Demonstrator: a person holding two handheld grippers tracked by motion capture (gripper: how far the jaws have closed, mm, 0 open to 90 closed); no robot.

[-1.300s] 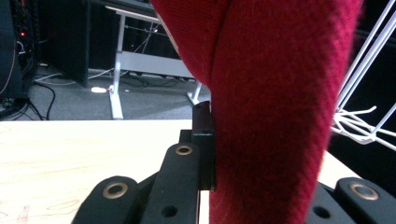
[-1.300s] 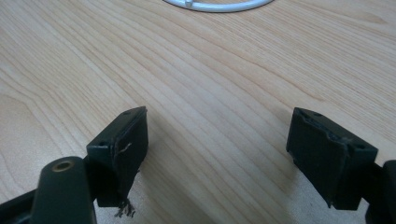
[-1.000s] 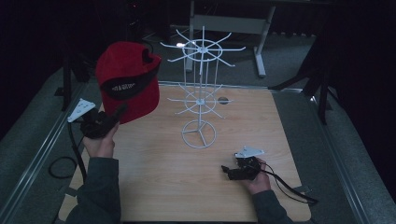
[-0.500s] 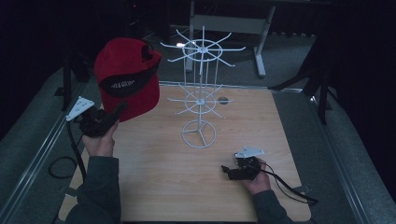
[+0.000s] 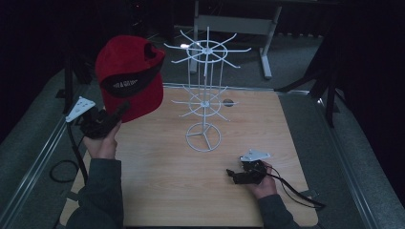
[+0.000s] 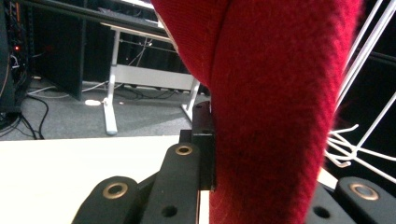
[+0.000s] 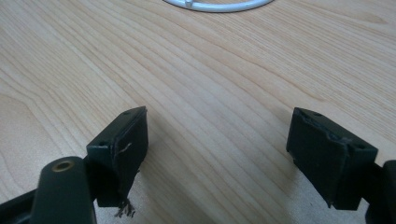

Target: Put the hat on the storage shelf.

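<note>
Two tools. Left tool [image 5: 119, 110] clamps a red cap [image 5: 128, 76], raised left of the white wire rack [image 5: 205, 95]; its own view shows cloth pinched between the jaws. Right tool [image 5: 232, 174] low over the desk [image 5: 157, 191], jaws wide, per its own view.

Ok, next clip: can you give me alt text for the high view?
A person's left tongs hold a red cap up in the air beside a white wire display rack standing on a wooden table. The right tongs rest low on the table near its front right, gripping nothing. The surroundings are dark.
</note>
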